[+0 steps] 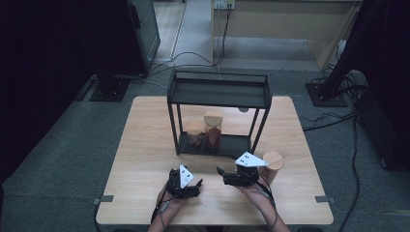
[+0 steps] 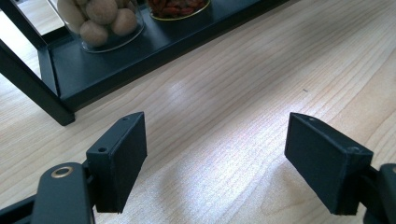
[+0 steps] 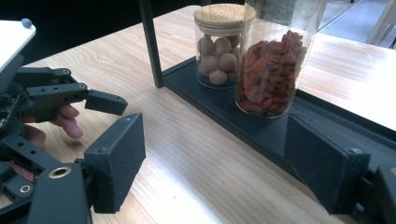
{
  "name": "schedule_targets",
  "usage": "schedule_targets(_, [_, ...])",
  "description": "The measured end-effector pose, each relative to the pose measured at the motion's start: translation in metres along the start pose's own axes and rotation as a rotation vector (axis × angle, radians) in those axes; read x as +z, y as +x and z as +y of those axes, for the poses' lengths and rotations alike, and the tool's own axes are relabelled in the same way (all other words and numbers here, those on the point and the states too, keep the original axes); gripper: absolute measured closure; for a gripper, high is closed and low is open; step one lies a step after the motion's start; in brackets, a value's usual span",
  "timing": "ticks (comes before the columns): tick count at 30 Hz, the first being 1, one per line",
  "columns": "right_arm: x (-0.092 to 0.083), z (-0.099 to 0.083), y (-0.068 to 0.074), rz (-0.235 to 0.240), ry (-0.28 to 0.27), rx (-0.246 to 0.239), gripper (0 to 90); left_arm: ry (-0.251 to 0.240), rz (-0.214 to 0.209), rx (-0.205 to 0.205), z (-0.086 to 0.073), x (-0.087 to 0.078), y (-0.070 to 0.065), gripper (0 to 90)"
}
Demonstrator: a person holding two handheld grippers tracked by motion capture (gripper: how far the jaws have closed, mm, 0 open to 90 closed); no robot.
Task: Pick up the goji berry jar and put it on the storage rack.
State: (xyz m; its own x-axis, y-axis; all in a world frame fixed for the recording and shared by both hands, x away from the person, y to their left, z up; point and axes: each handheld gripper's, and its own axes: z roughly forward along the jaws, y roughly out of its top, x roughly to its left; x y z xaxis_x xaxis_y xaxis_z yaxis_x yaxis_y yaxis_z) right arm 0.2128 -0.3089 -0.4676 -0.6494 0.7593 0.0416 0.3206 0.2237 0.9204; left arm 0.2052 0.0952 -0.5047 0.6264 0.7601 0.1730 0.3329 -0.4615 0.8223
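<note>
Both grippers' jaws are standing open and empty; the right gripper [image 1: 231, 175] is hovering nearer the upright jar [image 1: 272, 166], just beside it.

I see a light wooden table [image 1: 145, 145] carrying a black shelf rack [image 1: 218, 92]. A lidded jar [image 1: 273, 164] stands just right of it, I think directly on the wood.
</note>
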Motion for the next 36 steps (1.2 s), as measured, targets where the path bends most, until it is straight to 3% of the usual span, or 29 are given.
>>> schedule_targets(16, [-0.016,0.011,-0.008,0.022,0.021,0.006,20.9,-0.003,0.002,-0.001,-0.001,0.0,0.0,21.0])
schedule_targets(36, [-0.032,0.028,-0.016,0.07,0.058,-0.031,21.0,-0.006,0.005,-0.001,-0.001,0.0,-0.001,21.0])
